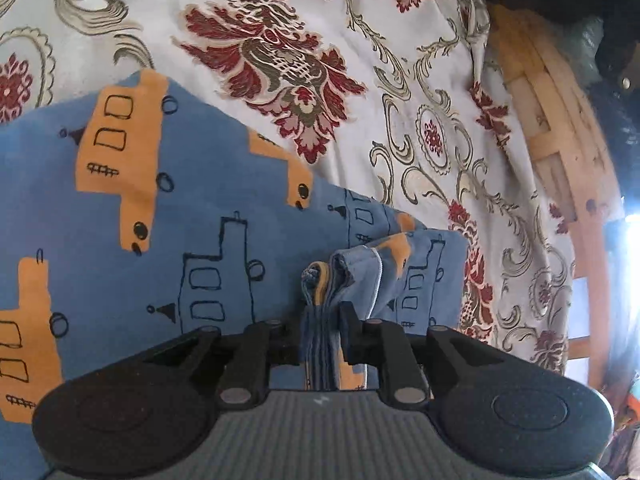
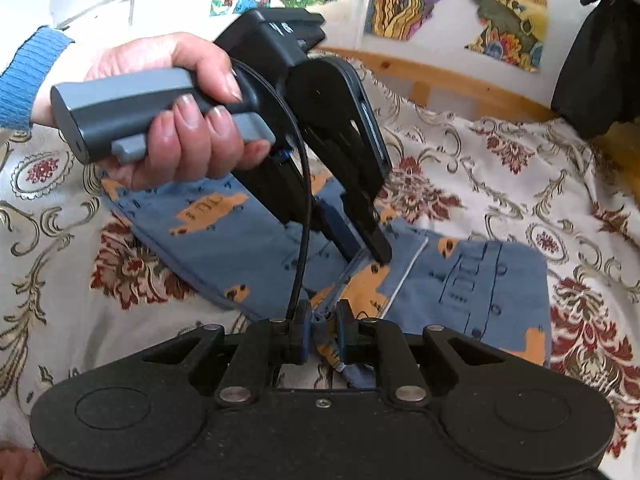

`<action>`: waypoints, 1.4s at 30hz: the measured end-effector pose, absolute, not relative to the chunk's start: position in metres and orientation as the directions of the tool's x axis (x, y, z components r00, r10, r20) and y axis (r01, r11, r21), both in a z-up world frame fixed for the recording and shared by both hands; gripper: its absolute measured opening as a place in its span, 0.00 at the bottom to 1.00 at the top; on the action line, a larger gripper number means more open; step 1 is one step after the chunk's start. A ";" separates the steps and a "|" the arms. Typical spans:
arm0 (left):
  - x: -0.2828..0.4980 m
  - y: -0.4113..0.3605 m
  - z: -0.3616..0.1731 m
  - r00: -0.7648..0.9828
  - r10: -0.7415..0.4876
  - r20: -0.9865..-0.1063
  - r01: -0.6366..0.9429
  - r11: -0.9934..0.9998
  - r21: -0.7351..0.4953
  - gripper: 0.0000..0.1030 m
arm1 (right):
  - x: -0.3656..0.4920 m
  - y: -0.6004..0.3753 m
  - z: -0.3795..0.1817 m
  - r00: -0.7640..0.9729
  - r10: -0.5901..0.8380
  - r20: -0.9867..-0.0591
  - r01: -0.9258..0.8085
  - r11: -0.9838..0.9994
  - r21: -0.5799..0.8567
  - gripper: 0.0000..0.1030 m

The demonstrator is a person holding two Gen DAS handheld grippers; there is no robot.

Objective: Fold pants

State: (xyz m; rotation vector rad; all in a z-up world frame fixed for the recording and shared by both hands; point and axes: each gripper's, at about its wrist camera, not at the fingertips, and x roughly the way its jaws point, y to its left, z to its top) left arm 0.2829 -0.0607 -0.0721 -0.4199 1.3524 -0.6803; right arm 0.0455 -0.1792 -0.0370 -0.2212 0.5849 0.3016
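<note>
Nearest lens, left wrist view: left gripper (image 1: 323, 320), fingers (image 1: 349, 318) pinched narrow on a bunched, layered edge of the pants (image 1: 192, 216), fabric squeezed between pads. Blue cloth w/ orange vehicle prints and black outline drawings. No readable brand or label on pants; white edge trim only.

Right wrist view: right gripper (image 2: 322, 326), fingers (image 2: 343, 322) also nearly closed, clamped on a gathered bit of the same pants edge. Left gripper (image 2: 366, 254) seen here from outside, angled down, tips touching pants near a fold w/ white trim. Faint pale marks on its black top housing, too blurred to read. Held by left hand (image 2: 180, 120), blue knit sleeve (image 2: 24, 80) at wrist. Black cable (image 2: 302, 216) looping down from it.

Pants spread on bed, atop bedspread (image 2: 500, 168), cream w/ red floral and olive scroll pattern. Wooden bed frame (image 2: 440, 80) behind. Colourful cartoon posters (image 2: 460, 4) on white wall, no legible text. Dark cloth (image 2: 592, 60) hanging far right.
</note>
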 end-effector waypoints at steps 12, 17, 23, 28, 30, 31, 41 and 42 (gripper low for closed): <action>0.279 -0.069 -0.071 0.091 -0.631 -0.770 0.224 0.767 -0.602 0.20 | 0.040 -0.179 -0.041 0.797 0.202 -0.569 -0.346 0.925 -0.157 0.19; 0.273 -0.078 -0.064 0.121 -0.611 -0.782 0.262 0.780 -0.569 0.13 | 0.040 -0.180 -0.040 0.793 0.212 -0.571 -0.349 0.927 -0.141 0.13; 0.270 -0.075 -0.058 0.147 -0.610 -0.778 0.280 0.781 -0.559 0.11 | 0.041 -0.181 -0.038 0.795 0.219 -0.565 -0.343 0.931 -0.122 0.13; 0.267 -0.073 -0.055 0.162 -0.605 -0.780 0.289 0.784 -0.549 0.11 | 0.041 -0.184 -0.037 0.792 0.227 -0.567 -0.345 0.932 -0.109 0.13; 0.266 -0.072 -0.052 0.169 -0.605 -0.779 0.298 0.784 -0.544 0.11 | 0.040 -0.185 -0.035 0.792 0.232 -0.565 -0.347 0.932 -0.103 0.13; 0.265 -0.072 -0.051 0.171 -0.604 -0.778 0.302 0.784 -0.542 0.10 | 0.040 -0.185 -0.033 0.792 0.236 -0.563 -0.348 0.932 -0.098 0.13; 0.266 -0.048 -0.046 0.187 -0.588 -0.787 0.292 0.799 -0.527 0.10 | 0.045 -0.168 -0.025 0.781 0.276 -0.561 -0.366 0.929 -0.052 0.12; 0.266 -0.043 -0.045 0.190 -0.584 -0.789 0.292 0.801 -0.523 0.10 | 0.046 -0.165 -0.024 0.779 0.282 -0.560 -0.369 0.928 -0.046 0.12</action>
